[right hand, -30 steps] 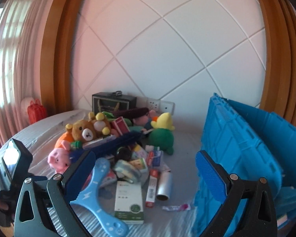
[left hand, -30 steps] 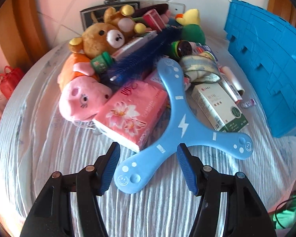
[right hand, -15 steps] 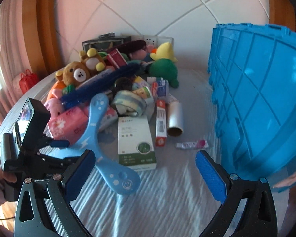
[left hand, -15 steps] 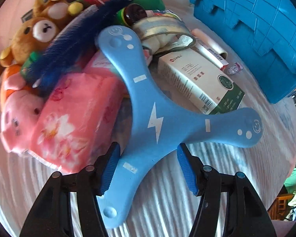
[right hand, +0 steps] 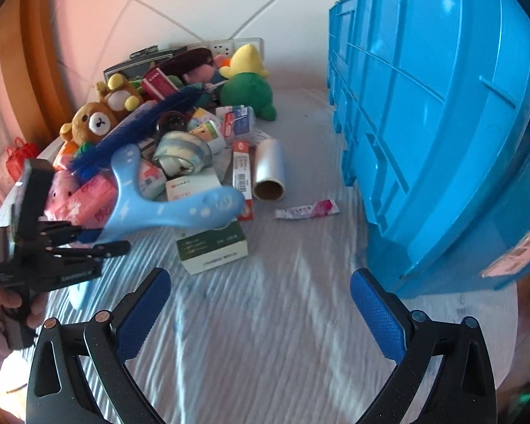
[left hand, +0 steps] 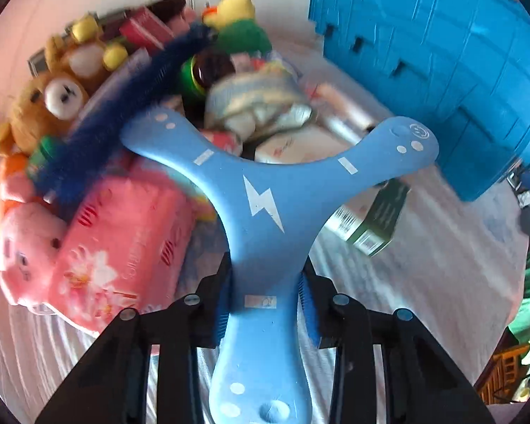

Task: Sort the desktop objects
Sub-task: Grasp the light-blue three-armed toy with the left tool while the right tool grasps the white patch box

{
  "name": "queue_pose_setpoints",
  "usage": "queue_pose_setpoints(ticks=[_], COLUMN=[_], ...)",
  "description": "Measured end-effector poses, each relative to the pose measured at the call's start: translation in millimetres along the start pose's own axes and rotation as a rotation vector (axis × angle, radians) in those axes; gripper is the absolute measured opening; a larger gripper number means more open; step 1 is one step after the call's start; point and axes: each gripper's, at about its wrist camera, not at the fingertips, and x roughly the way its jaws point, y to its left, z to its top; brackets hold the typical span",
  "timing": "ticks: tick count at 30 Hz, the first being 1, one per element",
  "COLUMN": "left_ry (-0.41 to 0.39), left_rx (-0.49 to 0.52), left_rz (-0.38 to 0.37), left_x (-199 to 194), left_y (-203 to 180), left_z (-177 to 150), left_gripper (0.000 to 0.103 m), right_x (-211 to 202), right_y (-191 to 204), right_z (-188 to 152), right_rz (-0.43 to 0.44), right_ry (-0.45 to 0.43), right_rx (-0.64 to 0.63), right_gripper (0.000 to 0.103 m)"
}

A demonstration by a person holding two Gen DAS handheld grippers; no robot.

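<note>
My left gripper [left hand: 265, 304] is shut on one arm of a light blue three-armed boomerang [left hand: 265, 205] with a white lightning bolt and holds it lifted above the pile. In the right wrist view the boomerang [right hand: 180, 205] hangs over a white and green box [right hand: 212, 247], held by the left gripper [right hand: 88, 243]. My right gripper [right hand: 261, 304] is open and empty above the grey striped tabletop [right hand: 265, 335]. A big blue crate [right hand: 441, 123] stands at the right; it also shows in the left wrist view [left hand: 441, 53].
The pile holds a pink tissue pack [left hand: 123, 247], a pink pig plush [left hand: 21, 243], a brown bear plush [left hand: 49, 102], a dark blue feather [left hand: 123, 106], a rolled cloth [right hand: 183, 152], a roll [right hand: 269, 169] and a small pink tube [right hand: 307, 209]. A wall stands behind.
My left gripper has closed on the boomerang's near arm and raised it off the table. My right gripper has moved lower and nearer the crate, still open.
</note>
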Motion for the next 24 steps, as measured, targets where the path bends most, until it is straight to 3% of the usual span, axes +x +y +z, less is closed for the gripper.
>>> queue_pose_setpoints(ticks=[4,10,13,17,24], left_ry=[-0.121,-0.278,-0.275,-0.211,-0.114], left_rx=[-0.031,-0.077,-0.125,-0.215,-0.302], left_rz=[0.051,0.233,0.295,0.348,0.381], left_x=[-55,-131,-143,-132,-97], left_y=[-3,10,29,53,64], left_z=[8,14,10,-3,-27], left_gripper=[0.033,0.033,0.033,0.033,0.033], right_x=[2,8,18,41,74], right_y=[0,10,17,25,41], right_z=[5,17,26,34,38], right_rz=[0.016,0.088,0.124,0.173,0.209], right_ry=[0.006,-0.003,0.024,0.09,0.194], right_rx=[-0.009,-0.04,-0.047,-0.051,-0.099], right_gripper=[0.103,0.103,0.103,0.103,0.103])
